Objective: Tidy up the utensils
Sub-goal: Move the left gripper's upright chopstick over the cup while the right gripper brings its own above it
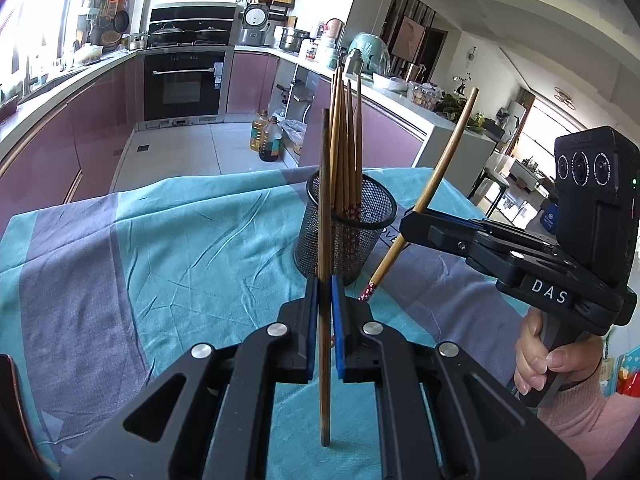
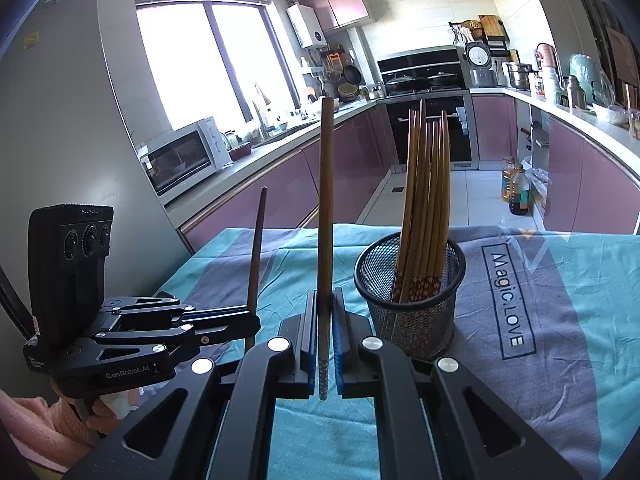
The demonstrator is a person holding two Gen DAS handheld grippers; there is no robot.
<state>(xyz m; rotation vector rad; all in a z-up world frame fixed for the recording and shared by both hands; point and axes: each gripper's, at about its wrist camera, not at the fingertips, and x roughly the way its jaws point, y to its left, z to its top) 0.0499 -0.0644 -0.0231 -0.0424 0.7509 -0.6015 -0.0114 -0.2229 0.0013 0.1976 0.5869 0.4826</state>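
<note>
In the left wrist view, the left gripper sits at bottom centre, its blue-padded jaws pinching 1 dark brown wooden chopstick that stands nearly upright, its lower end hanging below the jaws. Just behind it, at frame centre, the black wire-mesh cylindrical holder stands on the teal and grey-purple cloth and contains a bunch of brown wooden chopsticks leaning together. At the right of the frame, the right gripper, held by a hand in a pink sleeve, is clamped on 1 lighter brown chopstick with a red patterned end, tilted to the upper right, just beside the holder. In the right wrist view, that chopstick rises upright between the pressed-together jaws at bottom centre, with the holder to its right.
</note>
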